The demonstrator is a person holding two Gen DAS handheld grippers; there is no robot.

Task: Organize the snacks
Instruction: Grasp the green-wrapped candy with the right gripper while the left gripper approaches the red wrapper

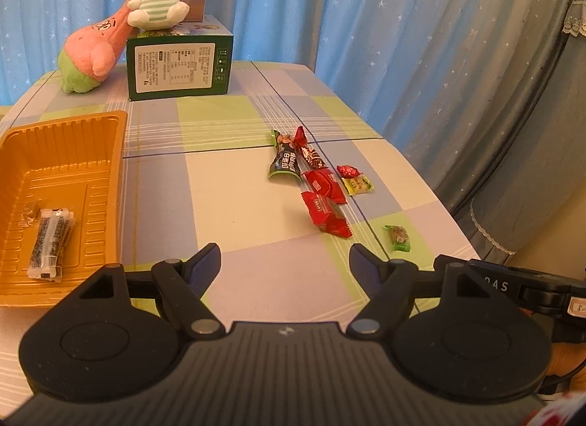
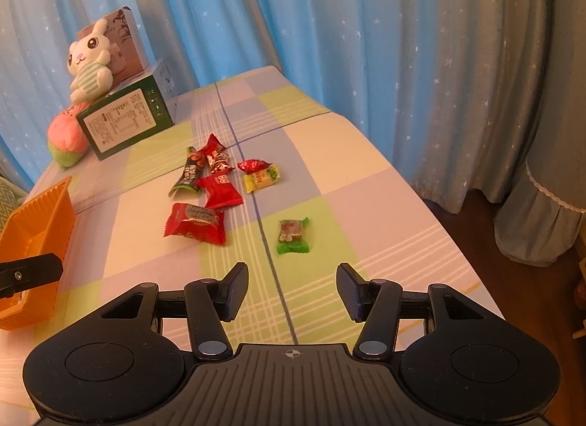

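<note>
A: From the left wrist, where do things stand?

B: The left gripper (image 1: pixel 285 261) hangs over bare tablecloth (image 1: pixel 234 184) with its jaws wide apart and nothing between them. The orange tray (image 1: pixel 73 140) sits at the left and already holds a long speckled bar (image 1: pixel 49 239) and a small clear-wrapped sweet (image 1: pixel 30 210), so I judge it to be the collecting place. The loose snacks lie well to the right: a red packet (image 1: pixel 326 215) nearest, a green candy (image 1: pixel 398 237) closer to the table edge.

A: And the right wrist?

B: The right gripper (image 2: pixel 292 288) has its jaws moderately apart, also empty, pointing down toward the green candy (image 2: pixel 293 235) just ahead, probably its next pick. It is a small crinkled green wrapper with a clear window showing something brownish. Beyond it lie the red packet (image 2: pixel 196 222), a yellow sweet (image 2: pixel 260 178) and a dark green stick pack (image 2: pixel 188 175), clustered but mostly separate. The tray's corner (image 2: pixel 40 213) shows at the left.
</note>
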